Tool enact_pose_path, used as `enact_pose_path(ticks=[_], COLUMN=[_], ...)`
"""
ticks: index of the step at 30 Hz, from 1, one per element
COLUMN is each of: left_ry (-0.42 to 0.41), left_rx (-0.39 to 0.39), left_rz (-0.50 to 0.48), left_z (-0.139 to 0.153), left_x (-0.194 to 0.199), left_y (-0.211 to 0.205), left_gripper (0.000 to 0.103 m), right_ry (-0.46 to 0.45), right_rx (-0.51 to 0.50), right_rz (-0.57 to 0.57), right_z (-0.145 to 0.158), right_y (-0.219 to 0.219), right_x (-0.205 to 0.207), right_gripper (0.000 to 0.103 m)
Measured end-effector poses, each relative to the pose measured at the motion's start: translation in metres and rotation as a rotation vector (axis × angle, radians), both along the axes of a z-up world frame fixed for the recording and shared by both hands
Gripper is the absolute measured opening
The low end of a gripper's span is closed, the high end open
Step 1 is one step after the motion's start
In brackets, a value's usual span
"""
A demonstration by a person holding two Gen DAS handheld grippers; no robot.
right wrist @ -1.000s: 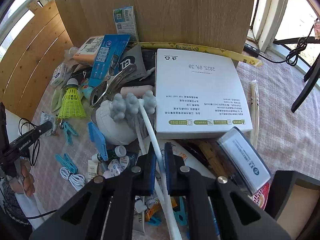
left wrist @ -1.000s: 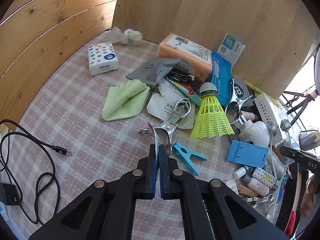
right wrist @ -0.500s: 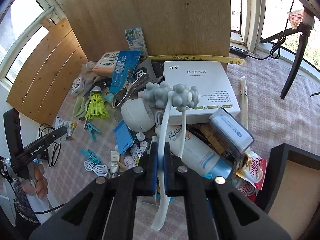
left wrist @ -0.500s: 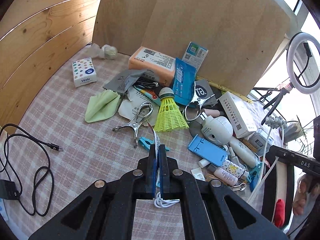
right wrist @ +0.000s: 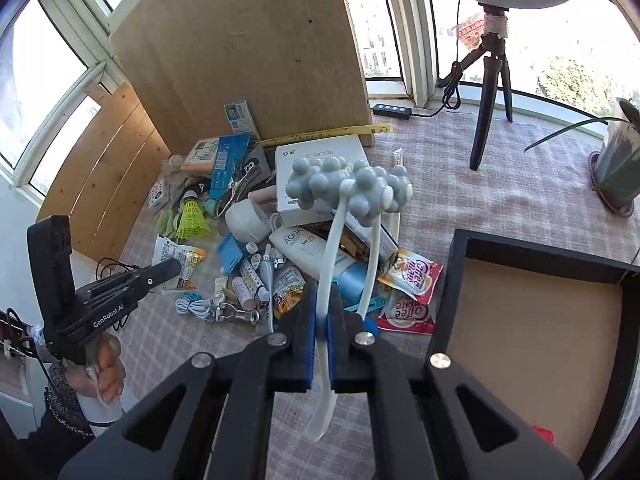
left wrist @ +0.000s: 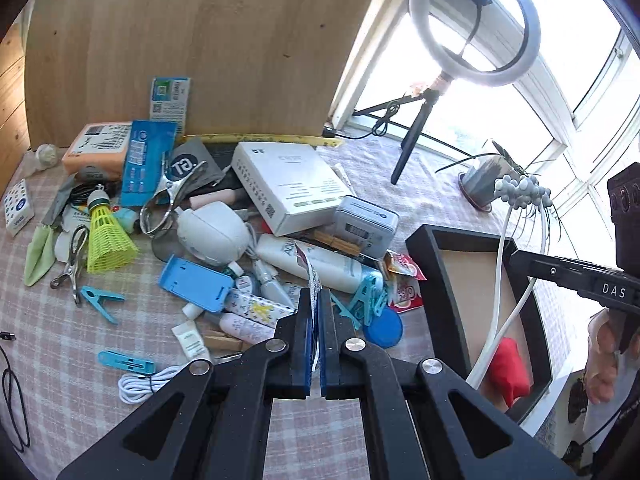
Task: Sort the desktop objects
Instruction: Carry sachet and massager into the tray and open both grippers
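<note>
Both jaws clenched on my end: left gripper (left wrist: 316,308) pinches a thin sachet (left wrist: 313,276) edge-on (print unreadable), right gripper (right wrist: 322,316) clamps one white arm of the knobbed massager (right wrist: 352,188), held in the air. Black tray (right wrist: 452,280) sits right of the clutter pile, red item (left wrist: 510,372) inside it.

We see a checked woven cloth (left wrist: 100,332) over the table, matt wood-grain boards (right wrist: 256,52) behind it, a shiny metal clip (left wrist: 162,204), a glossy white plastic bottle (left wrist: 320,258), smooth matt black plastic fingers (right wrist: 300,344), and what may be rubbery grey knobs on the massager (right wrist: 348,190).
</note>
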State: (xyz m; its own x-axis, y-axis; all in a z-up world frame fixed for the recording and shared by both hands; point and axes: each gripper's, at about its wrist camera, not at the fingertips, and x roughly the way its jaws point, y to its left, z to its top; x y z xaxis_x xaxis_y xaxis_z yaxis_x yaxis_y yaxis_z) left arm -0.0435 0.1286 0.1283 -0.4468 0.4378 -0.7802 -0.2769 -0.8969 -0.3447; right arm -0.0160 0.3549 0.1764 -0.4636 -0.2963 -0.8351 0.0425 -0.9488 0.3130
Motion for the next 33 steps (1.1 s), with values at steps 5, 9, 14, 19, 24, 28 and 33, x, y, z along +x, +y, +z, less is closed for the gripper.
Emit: enact_pose_path(ticks=[5,9,14,19,24,28,33], left_ry=[0.005,-0.012,0.014,0.029,0.034,0.029,0.07], left_rx=[-0.002,0.007,-0.031,-0.055,-0.067,-0.089,-0.101], left_rz=[-0.189,-0.305,-0.441,-0.528,-0.577,-0.571,-0.534], left_z=[0.003,0.0,0.002,0.005,0.006,0.003,0.008], left_x=[0.015,0.029,0.055,0.075,0.086,0.085,0.081], left_y=[0.082,0.142,0.208,0.246,0.261,0.26,0.242], left_gripper=[0.001,0.001,0.001,0.001,0.002,0.054,0.057], right_ry=[-0.007,-0.033,-0.042,-0.054,-0.079,-0.099,-0.067], right_rx=[0.04,0.054,0.059,0.075,0.082,0.11,0.161], right_rz=[-0.111,-0.227,-0.356,-0.454,-0.496,-0.494,-0.468], right_z=[0.009,0.006,0.008,0.005,-0.005,-0.009,-0.005], right_y=[0.052,0.098,0.15,0.185,0.199,0.197,0.181], right_x=[0.043,0.074,0.109,0.129,0.135,0.13,0.124], right_gripper=[0.005,0.005,0.005,0.005,0.005,0.029,0.048])
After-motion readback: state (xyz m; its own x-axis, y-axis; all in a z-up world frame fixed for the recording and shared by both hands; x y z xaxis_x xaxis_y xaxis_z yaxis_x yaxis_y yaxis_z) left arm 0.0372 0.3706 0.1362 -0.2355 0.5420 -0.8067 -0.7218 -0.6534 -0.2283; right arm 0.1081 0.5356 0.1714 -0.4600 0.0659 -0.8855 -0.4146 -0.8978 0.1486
